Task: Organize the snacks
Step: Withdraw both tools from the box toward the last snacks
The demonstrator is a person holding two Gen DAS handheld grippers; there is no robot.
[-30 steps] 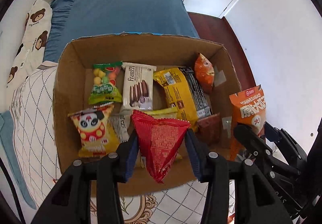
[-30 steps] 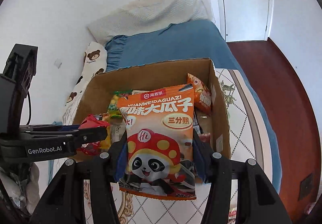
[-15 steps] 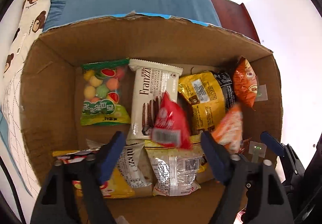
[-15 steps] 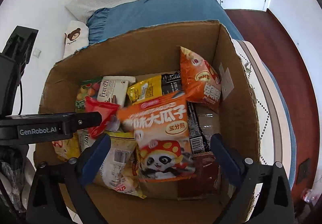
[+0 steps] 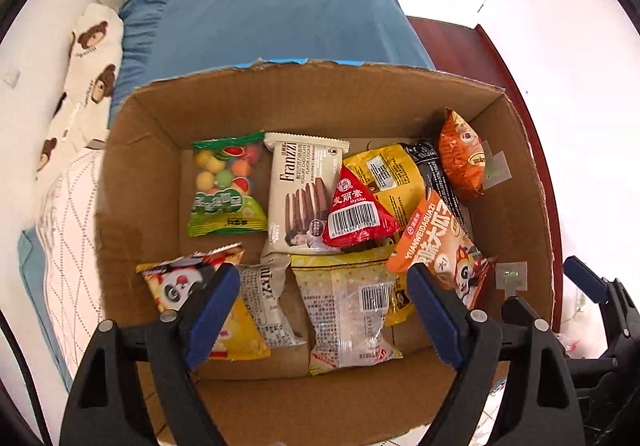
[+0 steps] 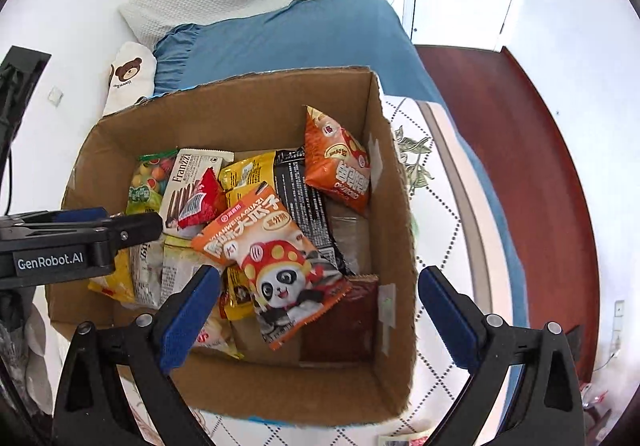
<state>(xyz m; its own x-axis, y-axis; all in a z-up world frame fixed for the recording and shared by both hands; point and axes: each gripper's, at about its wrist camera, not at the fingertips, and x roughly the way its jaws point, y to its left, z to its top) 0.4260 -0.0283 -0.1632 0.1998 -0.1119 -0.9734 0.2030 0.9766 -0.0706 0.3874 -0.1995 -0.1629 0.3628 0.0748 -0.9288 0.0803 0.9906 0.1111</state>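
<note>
An open cardboard box on the bed holds several snack packs. A red triangular pack lies on the Franzzi wafer pack. An orange panda seed bag lies on top at the right. My left gripper is open and empty above the box's near side. My right gripper is open and empty above the box's near right part. The left gripper's arm shows in the right wrist view.
A green candy bag, a yellow pack, an orange pack and a panda pack lie in the box. A blue pillow and bear pillow lie behind it. Dark red floor is at the right.
Both grippers opened and let go: the red triangular pack and the orange panda bag dropped into the box. Both grippers have since pulled back a little from the box.
</note>
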